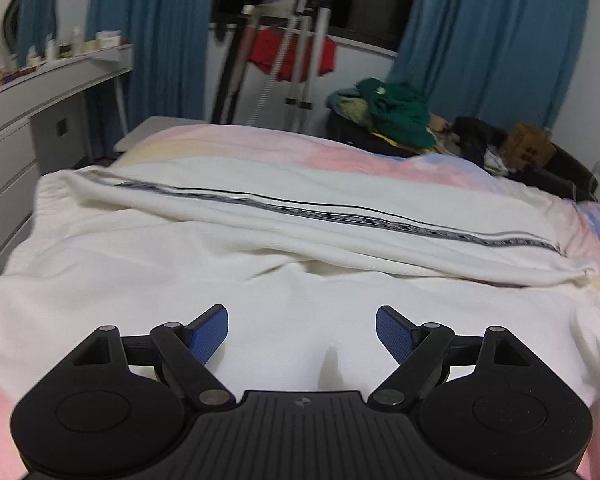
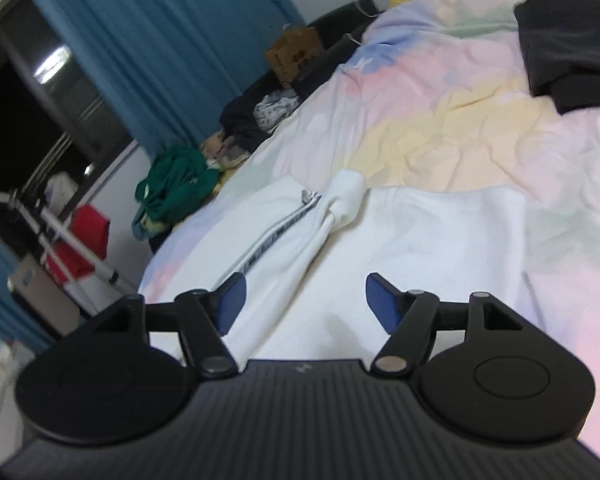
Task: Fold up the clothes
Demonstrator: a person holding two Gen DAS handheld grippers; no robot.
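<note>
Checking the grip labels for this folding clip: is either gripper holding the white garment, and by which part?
Nothing is held. The left gripper and right gripper both stand open above the white garment, pads clear of the cloth.

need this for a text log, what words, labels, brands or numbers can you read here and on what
No text reads clearly.
Stripe along the white garment's sleeve: repeating marks, too blurred to read.
Cardboard box: dark red printing, too small to read.
Small emblem on the left gripper's body: a symbol, no letters.
Bottles and boxes on the shelf: labels too blurred to read.
</note>
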